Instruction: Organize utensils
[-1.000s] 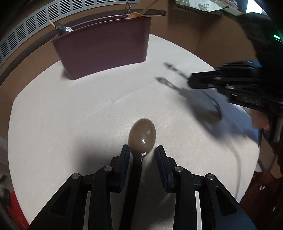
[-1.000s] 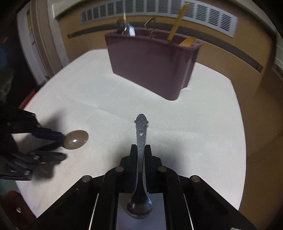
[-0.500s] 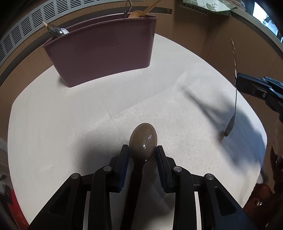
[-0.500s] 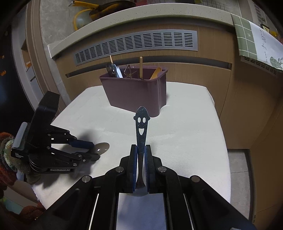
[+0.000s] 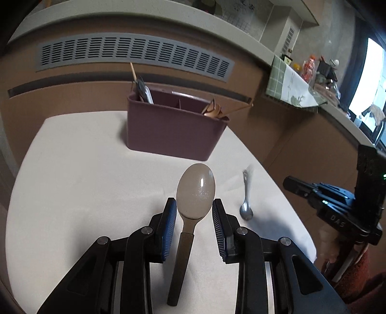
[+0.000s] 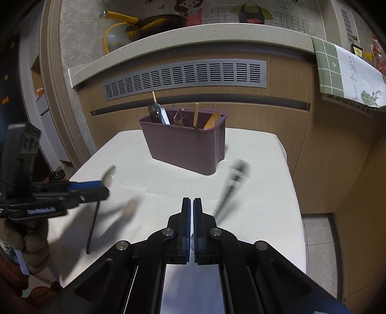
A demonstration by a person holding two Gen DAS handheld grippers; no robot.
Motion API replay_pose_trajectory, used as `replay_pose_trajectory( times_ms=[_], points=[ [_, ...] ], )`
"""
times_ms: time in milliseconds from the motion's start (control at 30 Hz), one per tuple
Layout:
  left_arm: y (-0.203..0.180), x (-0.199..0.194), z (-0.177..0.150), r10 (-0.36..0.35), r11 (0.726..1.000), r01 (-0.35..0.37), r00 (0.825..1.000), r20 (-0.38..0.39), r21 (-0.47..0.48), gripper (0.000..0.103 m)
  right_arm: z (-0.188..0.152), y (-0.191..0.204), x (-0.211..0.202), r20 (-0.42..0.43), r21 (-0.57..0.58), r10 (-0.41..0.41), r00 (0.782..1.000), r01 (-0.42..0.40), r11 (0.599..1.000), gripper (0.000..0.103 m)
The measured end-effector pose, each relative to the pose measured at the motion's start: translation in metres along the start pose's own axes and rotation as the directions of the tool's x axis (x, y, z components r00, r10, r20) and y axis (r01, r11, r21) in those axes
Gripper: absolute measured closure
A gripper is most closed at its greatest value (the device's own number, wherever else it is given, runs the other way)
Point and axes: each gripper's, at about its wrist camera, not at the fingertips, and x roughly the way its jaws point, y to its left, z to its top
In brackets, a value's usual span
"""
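Two tongs are hovering over the white tabletop (image 5: 84, 169). Left tongs (image 5: 193, 201) are clamping the bowl of a brown spoon (image 5: 196, 188), which is hanging clear of the cloth with its handle running back between the fingers. Right tongs (image 6: 191, 200) are sitting pressed together, gripping nothing. Just beside them, a metal spoon (image 5: 246, 205) is showing blurred against the tabletop, in front of the maroon caddy (image 5: 168, 130) holding other utensils.

Home kitchen, stone counter (image 6: 217, 31) with frying pan (image 6: 156, 23), hanging tea towel (image 6: 342, 70), tiled wall.
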Motion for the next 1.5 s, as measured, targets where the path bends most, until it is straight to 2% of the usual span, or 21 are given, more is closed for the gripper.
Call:
replay_pose_trajectory(
  times_ms=[67,167,267,367,400,500,567,633,767,833,900,967,1067,1200,1300,1400,1433,1500],
  points=[
    [0.007,-0.006,0.001,0.010,1.000,-0.010,1.000,0.004,-0.012,0.072,-0.001,-0.006,0.006,-0.046,0.006,-0.001,0.999,0.001,1.000,0.101],
    [0.014,-0.001,0.003,0.029,0.999,-0.029,1.000,0.003,-0.043,0.072,-0.009,-0.026,0.028,-0.171,0.076,0.059,0.983,-0.046,0.996,0.097],
    [0.026,0.003,-0.002,0.042,0.995,-0.043,0.999,-0.006,-0.092,0.072,-0.025,-0.045,0.045,-0.221,0.159,0.035,0.975,0.001,0.987,0.088],
    [0.034,0.010,-0.008,0.060,0.991,-0.062,0.998,-0.024,-0.117,0.072,-0.037,-0.054,0.053,-0.243,0.195,0.046,0.969,0.002,0.981,0.087],
    [0.037,0.012,-0.010,0.065,0.990,-0.069,0.997,-0.036,-0.124,0.072,-0.040,-0.053,0.053,-0.242,0.186,0.043,0.969,0.003,0.983,0.087],
    [0.045,0.016,-0.014,0.065,0.987,-0.073,0.996,-0.061,-0.146,0.072,-0.040,-0.050,0.052,-0.228,0.034,-0.063,0.972,0.073,0.997,0.087],
    [0.048,0.021,-0.015,0.064,0.984,-0.074,0.996,-0.070,-0.159,0.072,-0.027,-0.050,0.057,-0.183,-0.090,-0.154,0.971,0.139,0.986,0.087],
    [0.048,0.025,-0.016,0.062,0.983,-0.074,0.995,-0.073,-0.168,0.072,-0.008,-0.058,0.073,-0.170,-0.144,-0.195,0.966,0.171,0.975,0.087],
    [0.047,0.028,-0.022,0.063,0.983,-0.078,0.994,-0.093,-0.163,0.072,0.025,-0.087,0.129,-0.277,-0.028,-0.084,0.957,0.080,0.996,0.087],
    [0.051,0.027,-0.026,0.071,0.981,-0.089,0.992,-0.105,-0.170,0.072,0.033,-0.097,0.151,-0.306,-0.008,-0.085,0.948,0.087,0.996,0.087],
    [0.055,0.026,-0.028,0.073,0.979,-0.092,0.991,-0.110,-0.179,0.072,0.036,-0.102,0.154,-0.302,-0.014,-0.085,0.949,0.085,0.996,0.089],
    [0.058,0.026,-0.030,0.070,0.977,-0.091,0.991,-0.110,-0.195,0.072,0.030,-0.108,0.144,-0.328,0.015,-0.078,0.941,0.088,0.996,0.088],
    [0.062,0.031,-0.033,0.041,0.972,-0.067,0.992,-0.121,-0.225,0.072,0.005,-0.106,0.111,-0.361,0.086,-0.051,0.931,0.087,0.992,0.086],
    [0.059,0.039,-0.034,0.025,0.972,-0.057,0.990,-0.141,-0.227,0.072,-0.033,-0.082,0.068,-0.385,0.119,0.095,0.918,-0.053,0.992,0.078],
    [0.057,0.043,-0.037,0.017,0.972,-0.054,0.987,-0.160,-0.228,0.072,-0.049,-0.061,0.052,-0.375,0.072,0.124,0.919,-0.105,0.992,0.078],
    [0.059,0.046,-0.041,0.024,0.972,-0.065,0.983,-0.183,-0.227,0.072,-0.052,-0.021,0.048,-0.376,-0.105,0.096,0.922,-0.146,0.984,0.078],
    [0.059,0.046,-0.042,0.023,0.971,-0.065,0.983,-0.182,-0.228,0.072,-0.050,-0.005,0.050,-0.371,-0.186,0.101,0.923,-0.181,0.966,0.078],
    [0.060,0.044,-0.043,0.027,0.971,-0.069,0.983,-0.180,-0.227,0.072,-0.044,0.012,0.054,-0.365,-0.255,0.150,0.919,-0.254,0.933,0.078]
  ],
)
